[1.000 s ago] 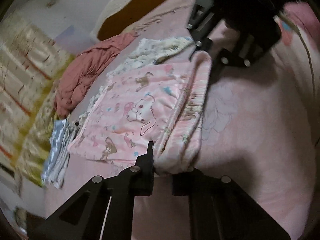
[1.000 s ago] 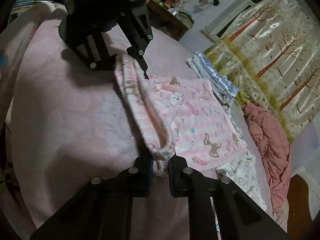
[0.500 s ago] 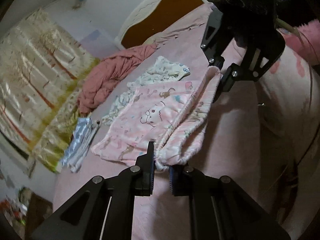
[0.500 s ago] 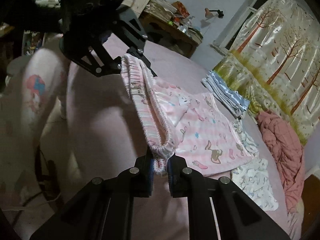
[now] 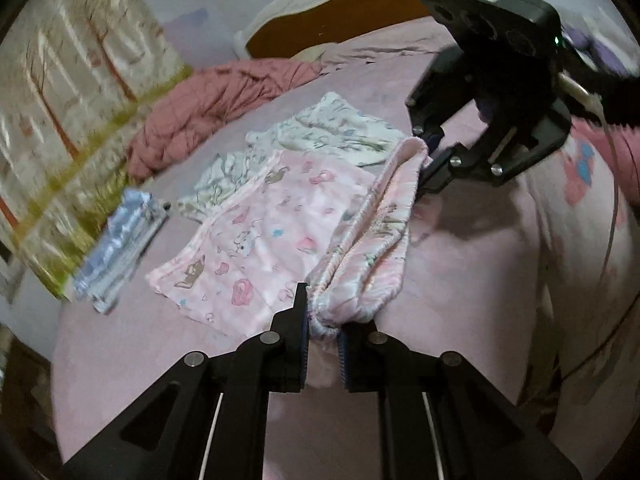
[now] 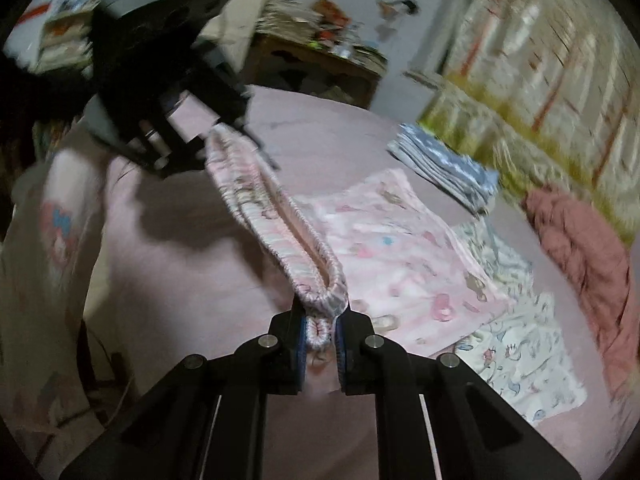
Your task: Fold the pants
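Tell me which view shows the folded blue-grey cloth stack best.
The right wrist view: the folded blue-grey stack lies beyond the pink pants, its layered edges readable despite some motion blur. The left wrist view shows the same stack near the frame's left edge, more smeared and stretched.

Home bedroom, bed (image 5: pixel 460 264), headboard (image 5: pixel 340 12), curtain (image 6: pixel 560 60)

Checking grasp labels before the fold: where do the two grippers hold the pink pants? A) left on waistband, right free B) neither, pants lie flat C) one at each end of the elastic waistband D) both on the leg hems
C: the left gripper and right gripper each pinch one end of the gathered waistband of the pink pants, stretched between them above the bed.
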### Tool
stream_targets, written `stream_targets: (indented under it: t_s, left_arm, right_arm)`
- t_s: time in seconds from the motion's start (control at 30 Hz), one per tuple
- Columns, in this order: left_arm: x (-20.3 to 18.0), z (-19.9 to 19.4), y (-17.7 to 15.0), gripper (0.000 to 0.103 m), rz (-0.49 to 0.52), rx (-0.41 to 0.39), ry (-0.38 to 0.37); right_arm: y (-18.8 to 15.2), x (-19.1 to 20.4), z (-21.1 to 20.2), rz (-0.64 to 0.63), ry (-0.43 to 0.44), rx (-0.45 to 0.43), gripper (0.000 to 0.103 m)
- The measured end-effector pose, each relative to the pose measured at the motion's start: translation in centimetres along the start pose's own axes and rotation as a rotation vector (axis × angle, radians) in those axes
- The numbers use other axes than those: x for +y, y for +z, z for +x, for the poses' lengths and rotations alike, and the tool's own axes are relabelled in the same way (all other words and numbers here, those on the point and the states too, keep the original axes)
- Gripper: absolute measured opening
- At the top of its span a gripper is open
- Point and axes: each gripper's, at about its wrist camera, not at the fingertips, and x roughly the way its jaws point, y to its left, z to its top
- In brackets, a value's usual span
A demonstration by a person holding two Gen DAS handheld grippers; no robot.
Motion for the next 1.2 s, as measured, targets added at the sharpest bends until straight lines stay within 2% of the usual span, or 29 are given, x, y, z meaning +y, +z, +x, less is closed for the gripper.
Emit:
stream_targets:
  t_s: [0.17, 0.37, 0.53, 0.63, 0.77, 0.83, 0.9, 1.0, 1.1, 1.2]
  left_arm:
    - [4.4, 2.9, 1.1, 0.011, -0.126, 0.022, -0.094]
    - [7.9, 5.4, 1.5, 0.012, -0.217, 0.042, -0.200]
    - [9.6, 7.4, 0.5, 0.014, -0.321, 0.082, -0.269]
    - [10.2, 7.7, -0.3, 0.014, -0.382, 0.079, -0.318]
    - [10.0, 7.1, -0.8, 0.014, -0.390, 0.081, -0.372]
    - [10.0, 6.6, -0.9, 0.014, -0.387, 0.074, -0.366]
    - [9.4, 5.4, -0.9, 0.014, -0.367, 0.044, -0.354]
    - [8.1, 3.5, -1.0, 0.014, -0.321, 0.008, -0.359]
    - [7.0, 2.6, -1.2, 0.014, -0.325, 0.039, -0.370]
    - [5.8, 2.2, -1.8, 0.014, -0.364, 0.121, -0.375]
  right_arm:
    - [0.2, -5.4, 2.4, 0.184, 0.109, 0.006, 0.011]
    - [-0.3, -10.3, 5.7, 0.368, 0.235, 0.042, 0.011]
    - [-0.6, -11.9, 7.2, 0.456, 0.294, 0.060, 0.011]
    - [-1.1, -12.2, 7.9, 0.520, 0.348, 0.080, 0.011]
    - [-1.6, -12.7, 8.2, 0.599, 0.429, 0.081, 0.011]
    - [-1.9, -13.0, 8.4, 0.655, 0.453, 0.081, 0.012]
    - [-1.8, -12.7, 7.9, 0.650, 0.454, 0.071, 0.012]
    - [-1.0, -10.7, 5.6, 0.527, 0.423, 0.031, 0.011]
    - [-0.7, -8.8, 4.4, 0.469, 0.437, 0.027, 0.012]
    - [-0.7, -6.6, 4.0, 0.457, 0.436, 0.063, 0.012]
